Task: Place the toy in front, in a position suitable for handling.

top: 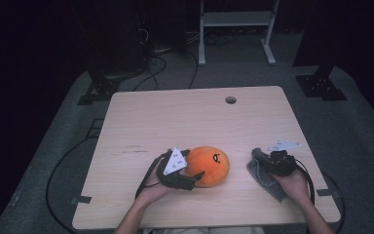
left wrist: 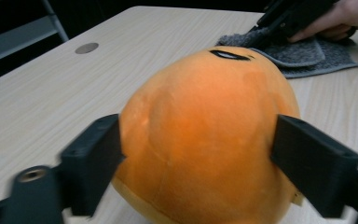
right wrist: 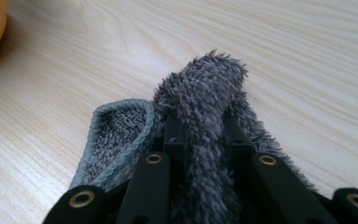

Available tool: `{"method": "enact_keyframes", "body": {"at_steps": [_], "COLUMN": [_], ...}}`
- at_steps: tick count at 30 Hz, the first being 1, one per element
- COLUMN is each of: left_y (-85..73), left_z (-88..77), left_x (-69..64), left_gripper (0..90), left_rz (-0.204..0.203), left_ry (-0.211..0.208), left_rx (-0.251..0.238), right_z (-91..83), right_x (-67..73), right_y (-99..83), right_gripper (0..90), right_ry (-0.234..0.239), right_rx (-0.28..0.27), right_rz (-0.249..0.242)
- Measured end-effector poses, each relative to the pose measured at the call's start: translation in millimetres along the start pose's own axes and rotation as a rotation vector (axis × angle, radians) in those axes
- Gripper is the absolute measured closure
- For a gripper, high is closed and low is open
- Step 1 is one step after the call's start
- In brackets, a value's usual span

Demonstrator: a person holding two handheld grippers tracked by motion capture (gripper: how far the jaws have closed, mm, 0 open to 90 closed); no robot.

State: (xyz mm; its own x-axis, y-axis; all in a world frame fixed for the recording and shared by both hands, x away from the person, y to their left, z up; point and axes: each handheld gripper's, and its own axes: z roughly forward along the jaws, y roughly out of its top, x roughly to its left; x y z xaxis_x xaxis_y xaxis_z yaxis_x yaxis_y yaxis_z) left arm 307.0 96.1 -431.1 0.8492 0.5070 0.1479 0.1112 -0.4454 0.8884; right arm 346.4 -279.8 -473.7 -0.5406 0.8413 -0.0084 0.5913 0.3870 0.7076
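Reaching in from the near edge, the left gripper [top: 195, 167] straddled the orange plush ball [top: 208, 165], jaws spread on either side of it, pads not pressing. The right gripper [top: 257, 155] lay low near the right edge, clamped on a fold of grey cloth [top: 265, 179]. The surface [top: 175, 117] behind them toward the far edge lay bare.

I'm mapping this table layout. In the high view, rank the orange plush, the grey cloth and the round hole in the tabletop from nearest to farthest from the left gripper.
1. Orange plush: between the jaws of the left gripper, just to its right.
2. Grey cloth: farther right, pinched by the right gripper.
3. Round hole: near the table's far edge.
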Motion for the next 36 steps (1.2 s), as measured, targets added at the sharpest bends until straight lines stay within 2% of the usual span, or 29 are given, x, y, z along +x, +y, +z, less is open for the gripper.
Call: {"method": "enact_keyframes", "body": {"at_steps": [2,5,8,10,12,14,16,17,18,19,20,21,22,24,26,27,30,34,36], "left_y": [-3.1,-4.6,-7.6,-8.7,-8.6,-7.7,-6.1,-6.1,-4.1,-3.6,-3.5,-3.5,-4.3,-4.1,-3.5,-3.5,-2.4,-2.9,-4.5], "left_z": [0.6,2.3,4.9,6.3,8.2,10.7,13.0,13.0,14.6,14.9,15.2,15.2,15.0,15.2,16.6,16.6,19.9,19.5,17.9], "left_x": [-0.1,0.8,0.7,1.6,2.3,1.8,-0.7,-0.7,-3.1,-3.7,-4.2,-4.2,-4.9,-4.7,-5.1,-5.1,-8.6,-9.0,-7.4], "left_gripper": [29.9,35.6,37.9,37.9,38.0,38.1,38.2,38.2,38.2,38.2,38.3,38.5,38.6,38.9,39.2,39.3,39.8,39.8,38.4], "left_rz": [0.014,0.0,-0.013,-0.025,-0.053,-0.069,-0.061,-0.061,-0.047,-0.044,-0.044,-0.044,-0.038,-0.032,-0.023,-0.023,-0.012,-0.001,-0.001], "left_ry": [-0.008,-0.003,-0.001,0.005,0.009,0.018,0.027,0.027,0.033,0.034,0.03,0.03,0.019,0.015,0.014,0.014,0.029,0.026,0.017], "left_rx": [0.008,0.021,0.022,0.018,0.015,0.013,0.014,0.014,0.015,0.016,0.016,0.016,0.014,0.016,0.021,0.021,0.026,0.026,0.018], "right_z": [-1.5,-8.6,-28.4,-44.9,-59.6,-67.6,-68.3,-68.3,-65.2,-62.7,-59.2,-59.2,-49.2,-37.2,-30.6,-30.6,-24.7,-21.6,-22.8], "right_x": [0.8,5.7,11.7,20.4,33.9,50.6,70.1,70.1,90.8,100.6,109.0,109.0,121.6,128.8,131.3,131.3,134.2,134.6,133.5], "right_y": [0.5,1.8,5.3,8.8,12.7,18.4,25.6,25.6,33.3,36.8,40.0,40.0,45.4,47.8,48.5,48.5,51.2,50.7,47.7], "right_gripper": [76.1,76.1,76.1,76.0,75.8,75.8,75.6,75.6,75.7,75.7,75.7,75.7,75.3,72.0,66.6,66.6,60.5,63.9,70.3], "right_ry": [0.007,0.02,0.069,0.106,0.161,0.216,0.258,0.258,0.281,0.294,0.3,0.3,0.276,0.214,0.225,0.225,0.196,0.178,0.177], "right_rx": [0.002,-0.017,-0.125,-0.202,-0.281,-0.334,-0.365,-0.365,-0.377,-0.378,-0.372,-0.372,-0.327,-0.275,-0.249,-0.249,-0.256,-0.261,-0.272], "right_rz": [-0.001,-0.036,-0.038,-0.072,-0.122,-0.177,-0.232,-0.232,-0.292,-0.322,-0.348,-0.348,-0.386,-0.418,-0.417,-0.417,-0.404,-0.406,-0.402]}}
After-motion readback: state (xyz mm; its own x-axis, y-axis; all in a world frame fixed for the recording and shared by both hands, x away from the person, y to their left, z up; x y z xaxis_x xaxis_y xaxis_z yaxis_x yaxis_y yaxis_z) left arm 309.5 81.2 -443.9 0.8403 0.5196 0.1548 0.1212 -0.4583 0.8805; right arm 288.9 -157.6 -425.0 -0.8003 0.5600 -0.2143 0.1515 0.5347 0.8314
